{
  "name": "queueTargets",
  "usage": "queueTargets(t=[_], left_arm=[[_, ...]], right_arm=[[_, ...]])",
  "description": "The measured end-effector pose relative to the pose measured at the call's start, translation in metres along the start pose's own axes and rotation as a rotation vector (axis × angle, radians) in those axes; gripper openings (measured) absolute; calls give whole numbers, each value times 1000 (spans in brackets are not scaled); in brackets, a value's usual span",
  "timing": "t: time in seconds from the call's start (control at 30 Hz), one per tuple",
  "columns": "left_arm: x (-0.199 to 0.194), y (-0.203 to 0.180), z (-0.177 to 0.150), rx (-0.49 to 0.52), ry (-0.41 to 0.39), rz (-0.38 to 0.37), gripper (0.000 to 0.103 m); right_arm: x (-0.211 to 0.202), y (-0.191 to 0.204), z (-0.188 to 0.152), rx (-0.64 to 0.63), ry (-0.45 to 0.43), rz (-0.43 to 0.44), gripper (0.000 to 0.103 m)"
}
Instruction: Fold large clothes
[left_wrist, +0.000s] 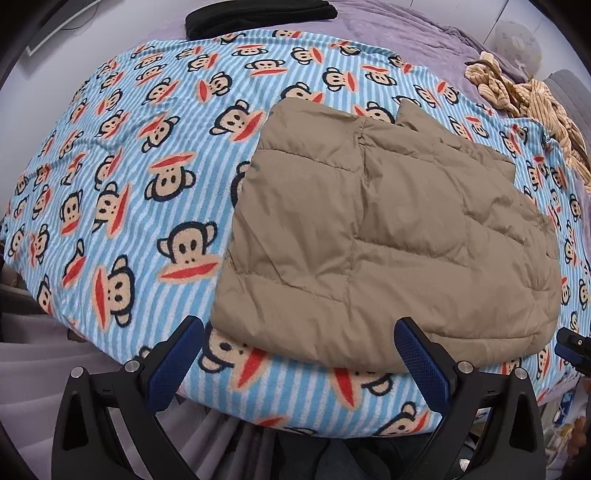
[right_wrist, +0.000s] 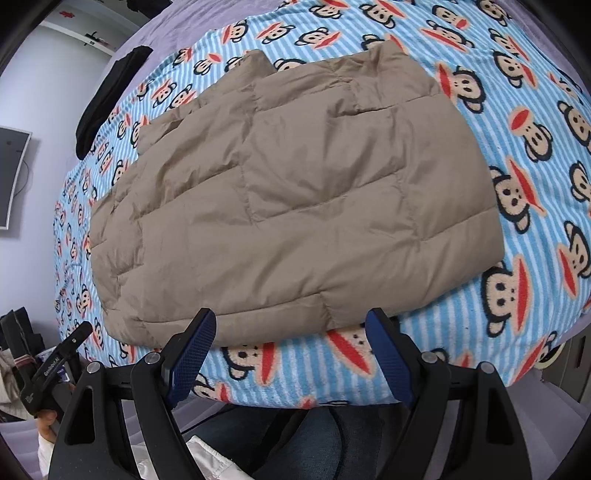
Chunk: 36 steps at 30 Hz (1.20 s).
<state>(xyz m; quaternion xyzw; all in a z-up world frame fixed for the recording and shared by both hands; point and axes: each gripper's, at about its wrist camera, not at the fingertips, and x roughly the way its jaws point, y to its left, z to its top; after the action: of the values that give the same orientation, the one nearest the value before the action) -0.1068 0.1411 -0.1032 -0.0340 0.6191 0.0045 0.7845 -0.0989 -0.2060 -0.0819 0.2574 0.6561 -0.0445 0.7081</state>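
Both tongs stood empty: from the left wrist, the left gripper (left_wrist: 299, 354) gaped at the near hem of the tan quilted puffer jacket (left_wrist: 388, 236), folded on the blue striped monkey-print blanket (left_wrist: 110, 192), probably poised for another fold. From the right wrist, the right gripper (right_wrist: 290, 350) hung spread over the same hem, the sleeves tucked out of sight.

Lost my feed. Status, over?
Both tongs, left and right, open, empty. Tan quilted jacket folded flat on monkey-print blanket. Nothing in the way.
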Motion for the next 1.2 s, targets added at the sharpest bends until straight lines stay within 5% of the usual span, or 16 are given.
queueTargets(t=[0.57, 0.8, 0.87, 1.03, 1.2], left_arm=[[55, 41, 49, 89, 84, -67, 103], [69, 45, 59, 106, 103, -89, 103], [72, 45, 62, 107, 108, -93, 103], [78, 44, 67, 117, 118, -101, 103], [83, 47, 72, 127, 119, -124, 103]], right_arm=[[46, 87, 10, 8, 47, -7, 86], [51, 108, 19, -4, 0, 4, 85], [54, 114, 24, -6, -12, -2, 82], [64, 129, 34, -33, -14, -5, 47], [78, 138, 37, -76, -7, -18, 38]])
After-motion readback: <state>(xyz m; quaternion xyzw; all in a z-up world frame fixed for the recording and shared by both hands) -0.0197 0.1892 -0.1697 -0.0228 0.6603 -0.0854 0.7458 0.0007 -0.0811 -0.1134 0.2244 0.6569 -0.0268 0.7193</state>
